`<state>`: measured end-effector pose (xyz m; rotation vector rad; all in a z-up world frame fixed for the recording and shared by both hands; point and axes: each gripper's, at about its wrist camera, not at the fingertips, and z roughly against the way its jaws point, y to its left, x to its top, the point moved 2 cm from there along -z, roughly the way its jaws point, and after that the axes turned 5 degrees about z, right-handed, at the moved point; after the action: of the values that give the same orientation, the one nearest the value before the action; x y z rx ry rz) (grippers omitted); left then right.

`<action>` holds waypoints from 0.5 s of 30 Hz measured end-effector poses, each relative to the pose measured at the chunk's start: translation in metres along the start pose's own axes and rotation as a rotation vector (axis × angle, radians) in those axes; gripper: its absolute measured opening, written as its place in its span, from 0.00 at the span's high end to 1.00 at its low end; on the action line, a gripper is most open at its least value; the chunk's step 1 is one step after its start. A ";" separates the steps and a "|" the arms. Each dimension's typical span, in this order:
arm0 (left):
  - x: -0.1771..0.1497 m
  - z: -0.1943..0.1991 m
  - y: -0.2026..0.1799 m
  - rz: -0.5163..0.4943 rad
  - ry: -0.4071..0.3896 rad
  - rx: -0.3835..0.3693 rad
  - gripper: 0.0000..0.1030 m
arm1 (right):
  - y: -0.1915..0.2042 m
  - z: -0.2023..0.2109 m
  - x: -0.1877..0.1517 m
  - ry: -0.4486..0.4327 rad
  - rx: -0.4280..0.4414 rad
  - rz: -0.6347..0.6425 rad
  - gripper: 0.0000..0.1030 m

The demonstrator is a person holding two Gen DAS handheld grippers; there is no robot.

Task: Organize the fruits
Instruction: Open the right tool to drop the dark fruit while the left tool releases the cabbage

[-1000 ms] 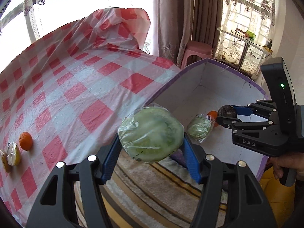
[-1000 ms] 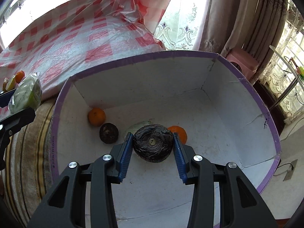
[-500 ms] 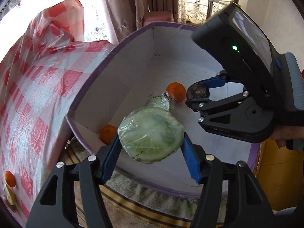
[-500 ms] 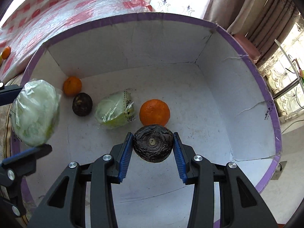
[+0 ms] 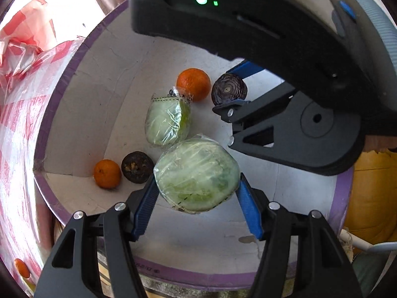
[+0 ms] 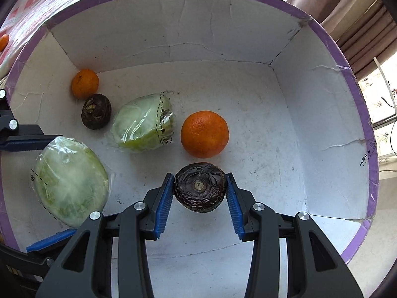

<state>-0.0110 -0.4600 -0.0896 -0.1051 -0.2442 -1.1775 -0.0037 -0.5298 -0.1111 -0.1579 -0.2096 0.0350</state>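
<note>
Both tools have sunk into the box (image 6: 173,24), holding fruit over two oranges

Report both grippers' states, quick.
Left gripper: closed on the wrapped green fruit, over the box.
Right gripper: closed on the dark wrinkled fruit.

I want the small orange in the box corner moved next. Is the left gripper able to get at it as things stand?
Probably not yet: the left gripper is shut on a wrapped green fruit. The small orange lies uncovered, but a dark fruit touches its side.
</note>
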 end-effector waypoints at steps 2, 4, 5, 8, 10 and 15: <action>0.004 -0.006 0.003 0.004 0.022 0.003 0.39 | -0.001 -0.001 0.001 0.015 -0.011 0.000 0.60; 0.006 -0.012 0.003 0.000 0.042 0.006 0.39 | 0.006 -0.001 0.008 0.023 -0.008 0.000 0.60; 0.006 -0.015 0.003 -0.001 0.046 0.011 0.39 | 0.009 -0.007 0.006 0.023 -0.008 0.000 0.60; 0.007 -0.018 0.005 0.002 0.046 0.005 0.39 | 0.012 -0.012 0.011 0.045 -0.020 -0.005 0.60; 0.007 -0.018 0.006 0.006 0.045 0.003 0.39 | 0.013 -0.013 0.011 0.052 -0.022 0.000 0.58; 0.005 -0.017 0.005 0.011 0.044 -0.001 0.38 | 0.014 -0.019 0.011 0.060 -0.025 0.005 0.58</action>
<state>-0.0022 -0.4666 -0.1049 -0.0812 -0.2039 -1.1673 0.0105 -0.5181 -0.1295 -0.1845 -0.1496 0.0321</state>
